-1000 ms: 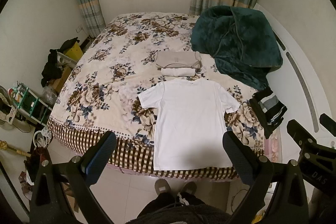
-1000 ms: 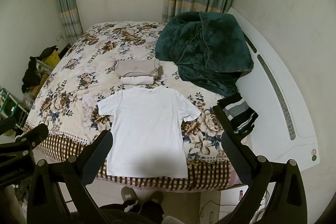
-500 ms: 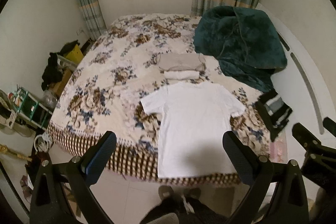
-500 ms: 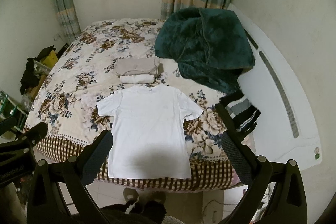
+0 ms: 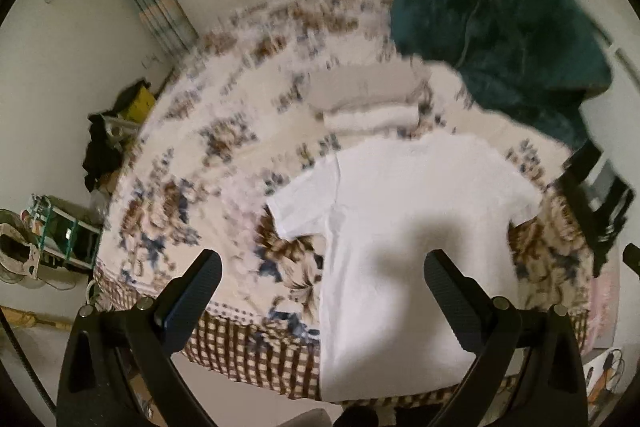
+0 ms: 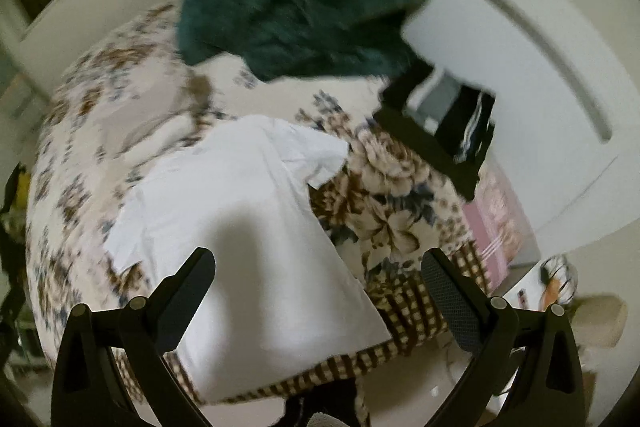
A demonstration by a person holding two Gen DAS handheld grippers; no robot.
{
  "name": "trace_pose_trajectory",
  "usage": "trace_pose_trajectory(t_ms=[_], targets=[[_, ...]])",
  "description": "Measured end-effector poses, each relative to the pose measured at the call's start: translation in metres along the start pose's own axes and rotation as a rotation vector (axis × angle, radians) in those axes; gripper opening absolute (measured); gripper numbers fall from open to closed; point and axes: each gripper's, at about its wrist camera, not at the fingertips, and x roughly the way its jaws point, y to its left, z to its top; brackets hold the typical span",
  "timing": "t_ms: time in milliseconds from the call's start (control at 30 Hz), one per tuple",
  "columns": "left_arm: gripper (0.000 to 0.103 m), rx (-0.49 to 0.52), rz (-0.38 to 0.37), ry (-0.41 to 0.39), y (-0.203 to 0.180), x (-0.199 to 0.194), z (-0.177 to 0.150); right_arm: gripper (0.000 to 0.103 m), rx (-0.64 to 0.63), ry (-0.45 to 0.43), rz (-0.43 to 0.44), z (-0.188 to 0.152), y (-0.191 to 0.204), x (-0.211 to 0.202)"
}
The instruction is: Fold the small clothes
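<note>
Left wrist view: the left gripper (image 5: 320,291) has its black fingers spread wide, holding nothing, above the near edge of the floral-quilted bed (image 5: 224,187). The flat white cotton T-shirt (image 5: 404,243) lies beyond and between them, hem at that edge. Since half a second ago the shirt looms larger.

Right wrist view: the right gripper (image 6: 318,287), equally wide and empty, hangs over the shirt's (image 6: 240,227) hem; the picture has swung rightward and blurred.

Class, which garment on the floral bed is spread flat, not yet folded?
The white short-sleeved T-shirt, nearest the bed's foot; the beige and white pieces beyond it are folded.
</note>
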Motion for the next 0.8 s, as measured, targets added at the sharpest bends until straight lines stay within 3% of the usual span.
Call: trace_pose_trajectory(t_ms=[100, 200, 300, 467, 667, 800], targets=[[0.103, 0.005, 0.041, 0.088, -0.024, 0.063, 0.009, 0.103, 0.102, 0.088, 0.013, 0.02, -0.024, 0.091], [0.103, 0.001, 0.086, 0.183, -0.047, 0.122, 0.012, 0.103, 0.246, 0.185, 0.083, 0.034, -0.052, 0.184], [0.103, -0.028, 0.09, 0.264, -0.065, 0.176, 0.01, 0.098, 0.421, 0.274, 0.188, 0.041, -0.084, 0.274], [0.103, -0.046, 0.077, 0.376, -0.095, 0.259, -0.005, 0.095, 0.623, 0.339, 0.317, 0.041, -0.115, 0.395], [0.103, -0.094, 0.057, 0.469, -0.115, 0.335, -0.02, 0.095, 0.857, 0.445, 0.521, 0.023, -0.108, 0.485], [0.103, -0.168, 0.012, 0.509, -0.113, 0.362, -0.024, 0.095, 1.014, 0.436, 0.625, 0.011, -0.088, 0.511]])
